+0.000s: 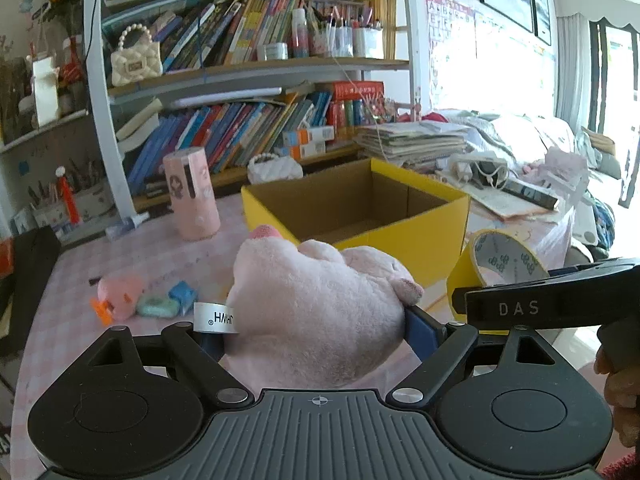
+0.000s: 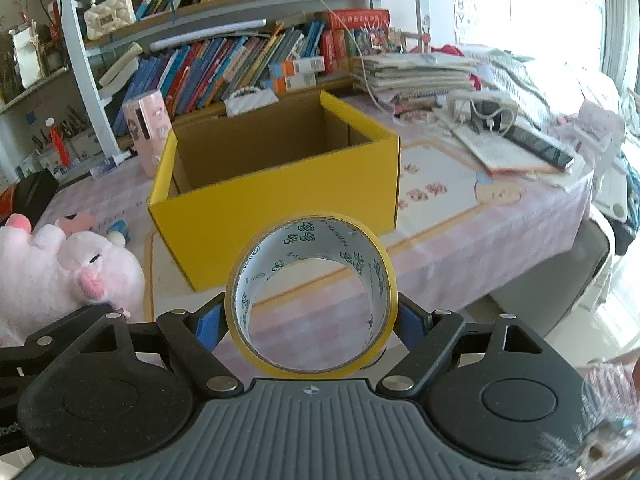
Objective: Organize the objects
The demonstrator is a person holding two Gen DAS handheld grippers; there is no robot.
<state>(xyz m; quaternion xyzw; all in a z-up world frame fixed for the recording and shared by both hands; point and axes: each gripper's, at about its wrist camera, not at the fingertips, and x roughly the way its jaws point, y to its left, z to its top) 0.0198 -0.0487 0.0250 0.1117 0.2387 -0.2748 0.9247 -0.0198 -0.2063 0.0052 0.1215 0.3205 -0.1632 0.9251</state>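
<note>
Each tool, the left tool [image 1: 316, 332] and the right tool [image 2: 310, 320], is matte black plastic: a ribbed grey-black deck with a small white crosshair mark at twelve o'clock, two round black discs at either side, triangular cut-out linkage arms, silver screws, and blue finger pads [image 2: 208, 326]. White "DAS" lettering marks one arm.

Your right gripper [image 2: 312, 316] clamps the tape roll [image 2: 312, 296] btwn both jaws, hole facing you. Yellow box [image 2: 276, 200] sits just ahead of the jaws, open-topped. Pink plush [image 2: 60, 276] lies left of them.
</note>
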